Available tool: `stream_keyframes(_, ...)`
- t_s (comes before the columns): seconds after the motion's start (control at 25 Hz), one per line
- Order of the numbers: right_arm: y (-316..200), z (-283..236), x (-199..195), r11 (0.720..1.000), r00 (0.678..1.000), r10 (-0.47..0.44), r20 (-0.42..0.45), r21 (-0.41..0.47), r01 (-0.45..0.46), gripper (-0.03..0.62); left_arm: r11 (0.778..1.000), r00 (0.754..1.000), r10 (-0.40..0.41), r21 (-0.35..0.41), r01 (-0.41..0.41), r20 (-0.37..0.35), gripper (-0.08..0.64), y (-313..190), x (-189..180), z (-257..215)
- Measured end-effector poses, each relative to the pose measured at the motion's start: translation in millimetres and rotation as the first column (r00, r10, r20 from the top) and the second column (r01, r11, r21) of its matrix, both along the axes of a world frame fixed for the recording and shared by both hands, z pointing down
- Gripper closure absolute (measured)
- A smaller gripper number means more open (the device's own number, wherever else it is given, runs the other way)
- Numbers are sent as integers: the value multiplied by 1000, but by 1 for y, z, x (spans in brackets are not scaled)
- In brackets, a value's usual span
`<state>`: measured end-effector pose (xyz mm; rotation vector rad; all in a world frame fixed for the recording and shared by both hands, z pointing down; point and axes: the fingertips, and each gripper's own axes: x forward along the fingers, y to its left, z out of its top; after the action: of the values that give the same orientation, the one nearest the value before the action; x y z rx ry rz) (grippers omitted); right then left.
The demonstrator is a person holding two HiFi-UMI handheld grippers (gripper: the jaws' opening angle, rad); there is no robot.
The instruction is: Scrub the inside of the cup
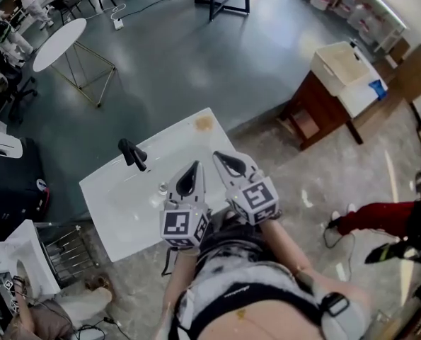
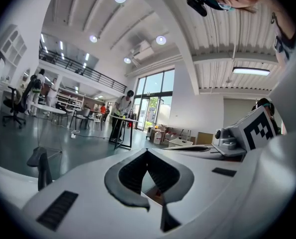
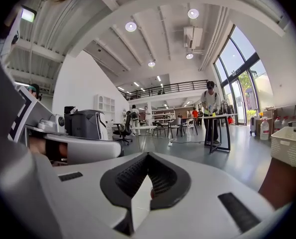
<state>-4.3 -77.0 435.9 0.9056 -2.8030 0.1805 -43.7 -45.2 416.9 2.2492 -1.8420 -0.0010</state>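
Observation:
In the head view I stand at a white sink counter (image 1: pixel 118 222) with a black faucet (image 1: pixel 132 154). My left gripper (image 1: pixel 193 167) and right gripper (image 1: pixel 217 156) are held side by side over the counter's near right part, both pointing away from me. Each has its jaws shut with nothing between them, as the left gripper view (image 2: pixel 147 152) and the right gripper view (image 3: pixel 148 154) also show. No cup shows in any view. A yellowish patch (image 1: pixel 204 122) lies near the counter's far corner, and a small pale object (image 1: pixel 162 187) sits by the basin.
A dark wooden cabinet (image 1: pixel 316 108) with a white basket (image 1: pixel 339 66) on it stands to the right. A round white table (image 1: pixel 58 43) is far left, a black unit (image 1: pixel 12 179) and a wire rack (image 1: pixel 68 250) left of the counter. A person's red-trousered leg (image 1: pixel 376 217) is at right.

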Motion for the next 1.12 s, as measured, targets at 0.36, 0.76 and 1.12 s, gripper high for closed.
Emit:
stream_keyframes(0.36, -5, 4, -35, 998, 997, 67, -48, -9, -67, 592, 995, 995, 94, -17, -95, -11, 548, -13, -35, 8)
stream_keyframes(0.76, -15, 32, -68, 981, 979, 183, -86, -43, -187, 592, 979, 980, 192, -62, -195, -52, 548, -16, -71, 38)
stream_keyframes(1.12, -31, 45, -63, 976, 973, 196, -123, -70, -206, 592, 974, 976, 203, -84, -209, -75, 548, -32, -69, 49)
